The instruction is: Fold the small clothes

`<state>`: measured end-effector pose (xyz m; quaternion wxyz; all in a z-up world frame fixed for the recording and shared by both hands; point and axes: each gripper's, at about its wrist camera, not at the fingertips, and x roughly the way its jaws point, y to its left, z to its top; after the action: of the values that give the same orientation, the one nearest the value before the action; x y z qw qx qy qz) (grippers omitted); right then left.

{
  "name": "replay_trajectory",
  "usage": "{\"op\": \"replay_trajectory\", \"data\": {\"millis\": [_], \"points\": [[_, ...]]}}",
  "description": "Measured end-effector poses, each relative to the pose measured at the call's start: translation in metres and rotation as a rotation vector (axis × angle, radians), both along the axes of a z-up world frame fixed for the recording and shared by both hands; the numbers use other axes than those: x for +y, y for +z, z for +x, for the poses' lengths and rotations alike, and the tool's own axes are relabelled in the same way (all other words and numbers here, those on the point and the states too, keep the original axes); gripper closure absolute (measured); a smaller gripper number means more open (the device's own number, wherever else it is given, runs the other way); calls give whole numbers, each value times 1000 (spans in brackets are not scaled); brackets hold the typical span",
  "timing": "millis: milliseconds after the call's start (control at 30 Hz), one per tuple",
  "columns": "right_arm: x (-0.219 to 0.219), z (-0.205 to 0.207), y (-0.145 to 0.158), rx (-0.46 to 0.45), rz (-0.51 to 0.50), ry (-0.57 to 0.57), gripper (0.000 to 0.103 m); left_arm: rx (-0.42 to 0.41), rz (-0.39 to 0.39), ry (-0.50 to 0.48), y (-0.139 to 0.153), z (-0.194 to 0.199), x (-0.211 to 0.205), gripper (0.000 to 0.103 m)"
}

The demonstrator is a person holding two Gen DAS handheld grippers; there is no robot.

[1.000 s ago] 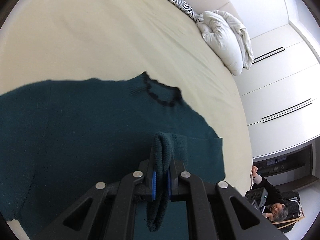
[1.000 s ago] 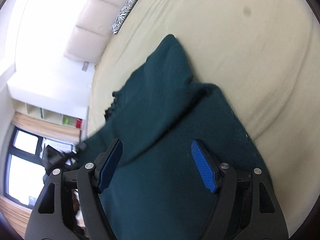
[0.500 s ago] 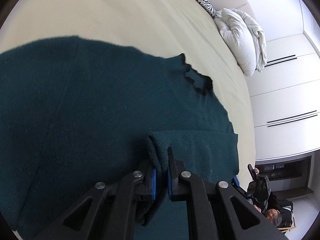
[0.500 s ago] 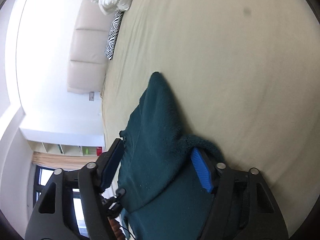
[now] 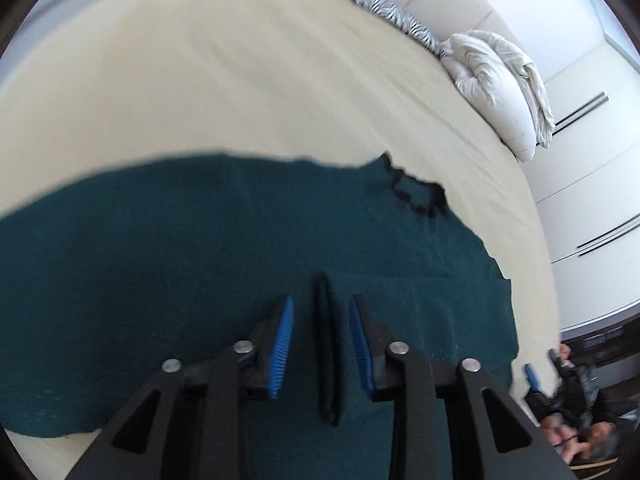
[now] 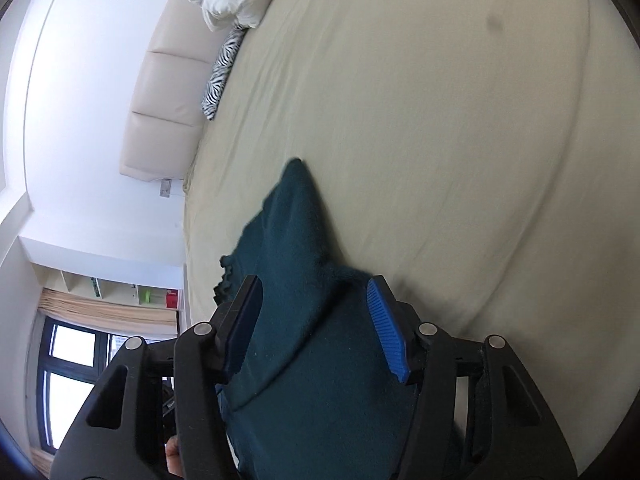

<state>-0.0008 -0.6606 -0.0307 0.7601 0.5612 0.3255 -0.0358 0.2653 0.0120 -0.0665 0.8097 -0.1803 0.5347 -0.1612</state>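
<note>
- Dark green sweater point(image 5: 200, 272) spread flat on the beige bed point(image 5: 240, 80), collar at far right.
- Left claw point(image 5: 321, 344) parted, a raised fold of sweater between its pads, untouched.
- Right claw point(image 6: 316, 328) wide apart over the sweater's edge, gripping nothing.

my left gripper point(image 5: 320, 344) is matte black plastic, two angular arms with triangular cut-outs, round silver screws at the joints, ribbed blue pads point(image 5: 282, 346) lining the fingers. my right gripper point(image 6: 316, 330) is the same: black arms, silver screws, ribbed blue pads point(image 6: 386, 330).
</note>
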Motion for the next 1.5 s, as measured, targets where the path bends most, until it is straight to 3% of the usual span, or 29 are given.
{"op": "replay_trajectory", "data": {"millis": [100,200,333,467,500,667,900,1000,1167,1233,1300,1367,1500], "points": [[-2,23,17,-41,-5,47,49,-82,17,-35,19,-8,-20,68],[0,60,24,-45,-14,111,49,-147,49,-125,20,-14,-53,64],[10,122,16,-32,23,206,49,-96,125,-166,-15,-6,-78,64],[25,164,-13,34,47,344,49,-113,122,-176,-28,-4,-78,65],[28,166,-26,69,41,348,51,-117,128,-186,-28,-4,-79,65],[22,135,-38,-21,142,325,52,-104,64,-192,-34,-3,-69,65],[35,81,-21,12,87,407,51,-113,34,-176,-33,-6,-64,65],[37,68,-2,-23,64,419,49,-114,18,-172,-33,-8,-62,65],[40,98,19,-102,75,422,49,-124,-20,-167,-35,-11,-54,65],[44,114,5,-91,124,423,48,-128,-29,-167,-36,-12,-52,65],[53,127,-24,-20,144,431,47,-133,-34,-168,-37,-12,-52,65],[63,129,-33,-7,78,437,62,-143,-40,-170,-37,-14,-51,65],[62,124,-17,-89,81,410,54,-167,-55,-167,-40,-16,-50,65]]}}
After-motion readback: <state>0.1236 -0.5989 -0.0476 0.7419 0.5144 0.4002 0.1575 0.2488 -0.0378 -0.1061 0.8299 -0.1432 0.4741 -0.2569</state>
